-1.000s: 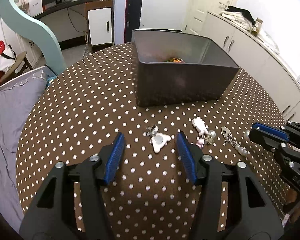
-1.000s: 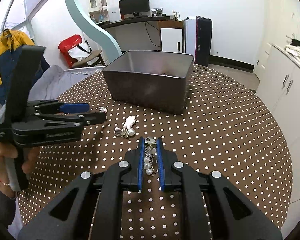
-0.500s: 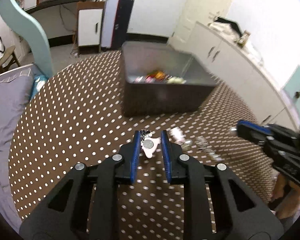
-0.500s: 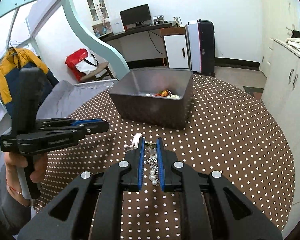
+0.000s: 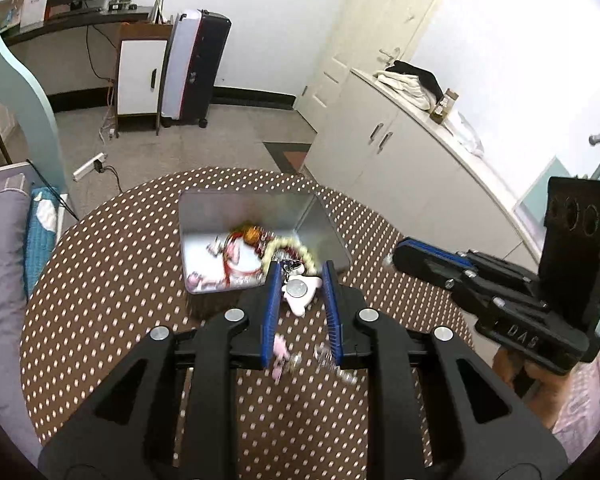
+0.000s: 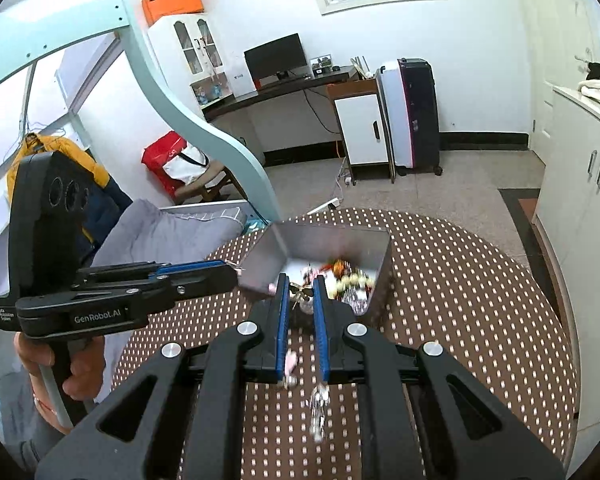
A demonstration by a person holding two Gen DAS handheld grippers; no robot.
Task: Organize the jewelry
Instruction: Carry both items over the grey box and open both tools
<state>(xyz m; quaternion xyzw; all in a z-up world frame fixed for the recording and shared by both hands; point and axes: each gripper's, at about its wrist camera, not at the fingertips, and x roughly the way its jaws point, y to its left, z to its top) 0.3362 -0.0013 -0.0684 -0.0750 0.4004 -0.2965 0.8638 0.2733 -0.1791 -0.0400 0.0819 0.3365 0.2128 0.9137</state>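
Above the bench, left tongs (image 5: 299, 294) pinch the white charm (image 5: 299, 291); right tongs (image 6: 300, 294) grip a dangly earring (image 6: 300, 298), near the bin (image 5: 204, 210). We judge both light, snaggy; hold the solid body.

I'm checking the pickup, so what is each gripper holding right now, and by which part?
The left gripper pinches a white charm by its sides. The right gripper grips a beaded chain near its top end; the rest dangles.
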